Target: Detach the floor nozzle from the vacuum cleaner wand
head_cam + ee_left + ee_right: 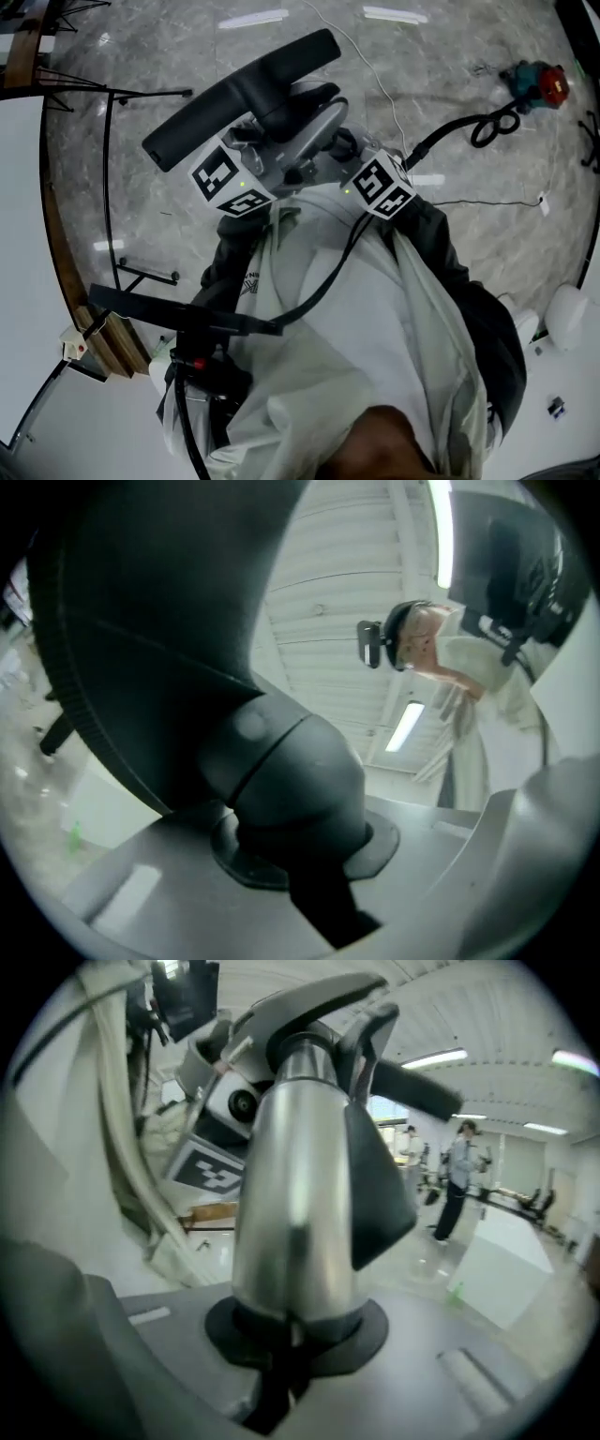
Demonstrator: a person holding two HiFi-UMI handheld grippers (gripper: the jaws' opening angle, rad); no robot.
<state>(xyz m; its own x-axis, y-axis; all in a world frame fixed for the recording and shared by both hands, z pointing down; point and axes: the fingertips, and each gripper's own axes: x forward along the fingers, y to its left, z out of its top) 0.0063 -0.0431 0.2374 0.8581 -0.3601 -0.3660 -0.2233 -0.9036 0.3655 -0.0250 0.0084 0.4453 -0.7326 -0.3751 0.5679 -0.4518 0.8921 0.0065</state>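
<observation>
Fingers of the left gripper [300,864] pinch the black neck [281,780] of the floor nozzle [239,94]. The right gripper [286,1335] pinches the shiny wand [295,1194]. Both are held up close to the chest, and the nozzle looks still joined. Risks: the smooth round wand could slip in the fingers under a hard pull, a crooked pull could jam the joint, and a sudden release could fling the nozzle onto the marble floor [450,234] beyond.

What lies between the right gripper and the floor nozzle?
The silver wand. The right gripper is clamped on it, and the tube runs up to the nozzle; the right gripper view shows this.
</observation>
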